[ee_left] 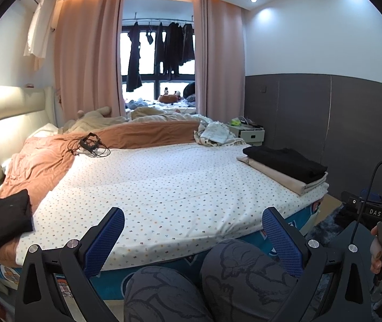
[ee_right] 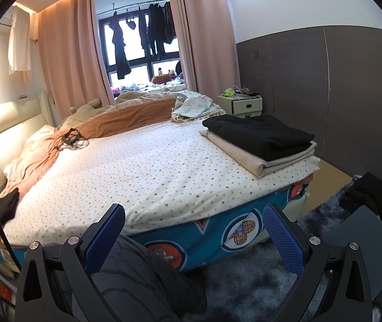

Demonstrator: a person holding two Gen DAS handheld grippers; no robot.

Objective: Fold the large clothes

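Observation:
A folded black garment point(ee_left: 287, 163) lies on a folded beige one point(ee_left: 276, 175) at the bed's right corner; the stack also shows in the right wrist view point(ee_right: 260, 134). Another folded black garment point(ee_left: 8, 220) lies at the bed's left edge. A dark garment point(ee_right: 370, 198) lies heaped on the floor at the right. My left gripper point(ee_left: 193, 222) is open and empty above the bed's near edge. My right gripper point(ee_right: 193, 220) is open and empty, level with the bed's side; it also shows at the right of the left wrist view point(ee_left: 378, 214).
The bed point(ee_left: 164, 182) has a dotted white sheet, an orange quilt point(ee_left: 56, 150) with a black cable bundle point(ee_left: 89, 145) on it, and crumpled bedding point(ee_right: 193, 107) at the far end. My knees point(ee_left: 204, 281) are below the grippers. A white nightstand point(ee_right: 244, 104) stands by the grey wall.

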